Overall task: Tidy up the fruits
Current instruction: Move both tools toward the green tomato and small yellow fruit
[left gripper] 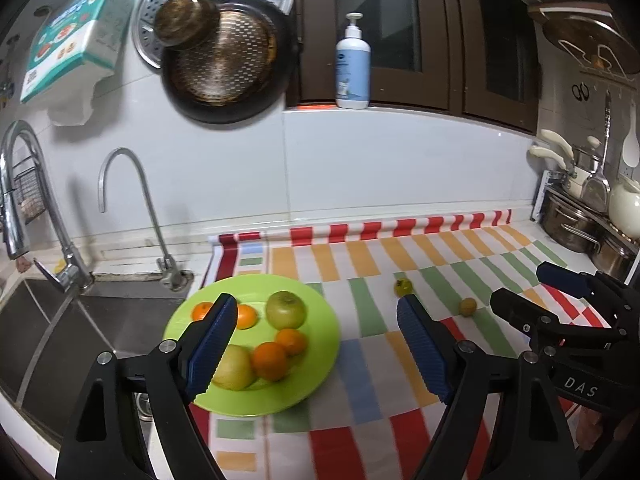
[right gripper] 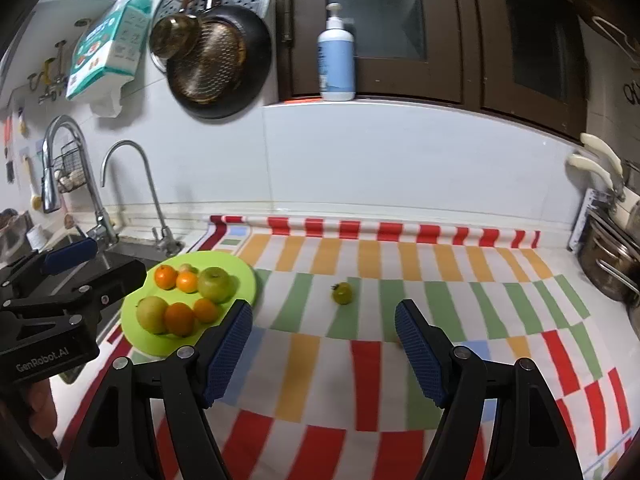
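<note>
Tomato (right gripper: 342, 293) lies loose on the tabletop (right gripper: 460, 312) just ahead of the empty, wide right tongs (right gripper: 323, 330), nearer than the left tongs (left gripper: 316, 336), also wide.

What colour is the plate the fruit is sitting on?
Bright lime green; the plate shows best in the left wrist view.

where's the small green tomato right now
The green tomato sits on the striped cloth, right of the green plate and ahead of the open right tongs; in the left wrist view it's beside a small brownish fruit.
</note>
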Demonstrator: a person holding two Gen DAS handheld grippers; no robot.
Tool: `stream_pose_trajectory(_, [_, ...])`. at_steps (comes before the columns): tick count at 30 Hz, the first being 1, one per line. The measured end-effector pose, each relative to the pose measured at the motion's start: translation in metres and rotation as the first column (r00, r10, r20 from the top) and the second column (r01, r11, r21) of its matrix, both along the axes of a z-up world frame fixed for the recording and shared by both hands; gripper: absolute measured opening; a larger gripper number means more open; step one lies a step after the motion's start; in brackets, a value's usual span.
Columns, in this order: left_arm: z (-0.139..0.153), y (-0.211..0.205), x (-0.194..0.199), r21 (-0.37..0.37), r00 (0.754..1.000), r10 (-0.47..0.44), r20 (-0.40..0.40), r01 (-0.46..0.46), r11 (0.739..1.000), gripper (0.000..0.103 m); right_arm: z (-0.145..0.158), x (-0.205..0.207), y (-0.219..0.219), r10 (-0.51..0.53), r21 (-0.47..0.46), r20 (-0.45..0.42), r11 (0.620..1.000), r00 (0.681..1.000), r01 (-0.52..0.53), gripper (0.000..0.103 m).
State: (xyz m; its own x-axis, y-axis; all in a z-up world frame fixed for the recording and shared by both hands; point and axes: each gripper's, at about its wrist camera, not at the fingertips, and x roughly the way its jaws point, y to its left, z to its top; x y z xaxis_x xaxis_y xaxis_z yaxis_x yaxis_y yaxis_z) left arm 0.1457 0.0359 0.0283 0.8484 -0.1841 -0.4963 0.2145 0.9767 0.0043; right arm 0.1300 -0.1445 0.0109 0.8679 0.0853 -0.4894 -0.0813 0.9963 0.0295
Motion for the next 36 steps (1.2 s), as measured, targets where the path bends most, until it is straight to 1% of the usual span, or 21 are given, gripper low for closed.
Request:
stream_pose_trajectory(10, [-0.002, -0.041, 0.013, 0.008, 0.998, -0.067, -0.003, 0.067, 0.998, 0.082, -0.002, -0.001, -0.038, -0.056, -0.016, -0.004, 0.998, 0.998, 0.056, 0.074])
stream_pose_trajectory(19, [-0.012, -0.068, 0.037, 0.027, 0.991, -0.13, -0.017, 0.131, 0.991, 0.082, -0.014, 0.015, -0.063, -0.085, -0.013, -0.03, 0.996, 0.996, 0.084, 0.074])
stream_pose_trajectory(24, [-0.023, -0.076, 0.056, 0.036, 0.987, -0.154, -0.038, 0.156, 0.987, 0.082, -0.025, 0.032, -0.07, -0.085, -0.002, -0.062, 0.996, 0.994, 0.085, 0.074])
stream_pose_trajectory(30, [-0.04, -0.084, 0.079, 0.045, 0.981, -0.177, -0.082, 0.181, 0.983, 0.082, -0.044, 0.051, -0.076, -0.087, 0.013, -0.11, 0.996, 0.99, 0.089, 0.074])
stream_pose_trajectory(33, [-0.049, -0.089, 0.09, 0.051, 0.977, -0.184, -0.105, 0.19, 0.98, 0.081, -0.055, 0.061, -0.078, -0.091, 0.023, -0.139, 0.995, 0.986, 0.095, 0.07])
stream_pose_trajectory(36, [-0.057, -0.094, 0.101, 0.056, 0.973, -0.194, -0.126, 0.202, 0.978, 0.078, -0.065, 0.07, -0.081, -0.094, 0.032, -0.169, 0.994, 0.981, 0.1, 0.067])
